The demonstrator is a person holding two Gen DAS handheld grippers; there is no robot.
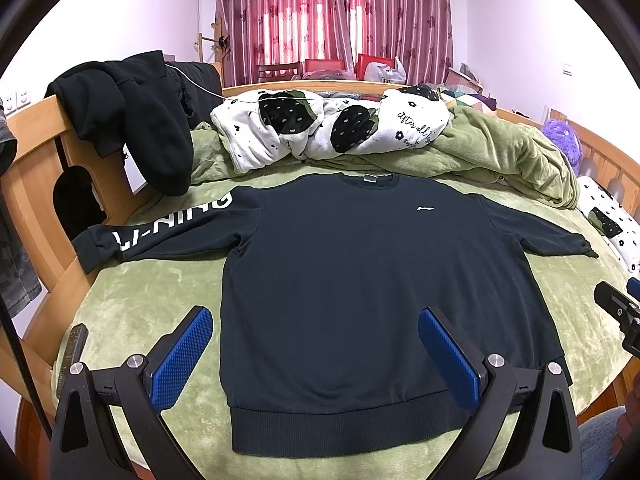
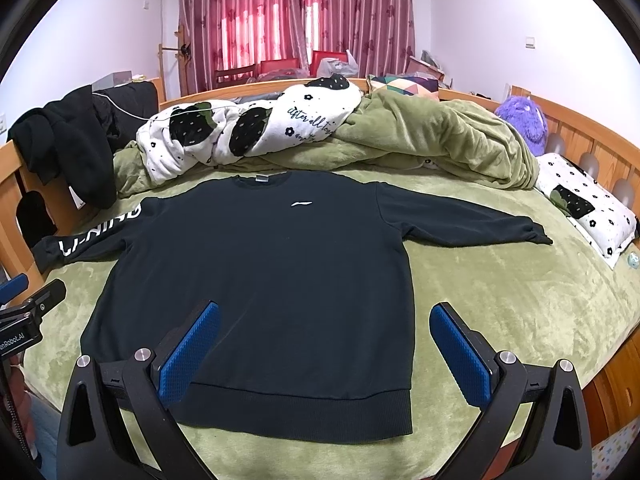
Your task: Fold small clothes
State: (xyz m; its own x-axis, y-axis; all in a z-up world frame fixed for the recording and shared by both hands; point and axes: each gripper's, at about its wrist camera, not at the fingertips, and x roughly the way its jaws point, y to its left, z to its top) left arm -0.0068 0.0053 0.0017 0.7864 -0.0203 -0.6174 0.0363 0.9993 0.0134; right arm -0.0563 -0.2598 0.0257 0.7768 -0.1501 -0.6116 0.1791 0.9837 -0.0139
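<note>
The bed (image 1: 132, 300) with its green cover carries a dark sweatshirt (image 1: 360, 280), spread flat just ahead of both tools, sleeves out. Beyond it a green blanket (image 2: 432, 140) and a white printed quilt (image 2: 256, 128) lie bunched. A black garment (image 1: 132, 120) hangs far left. The left tool (image 1: 316, 356) and the right tool (image 2: 326, 352) are spread wide, holding nothing.

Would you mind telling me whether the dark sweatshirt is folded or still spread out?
Spread out. The sweatshirt lies flat, front up, on the bed, both sleeves stretched sideways and the hem straight.
</note>
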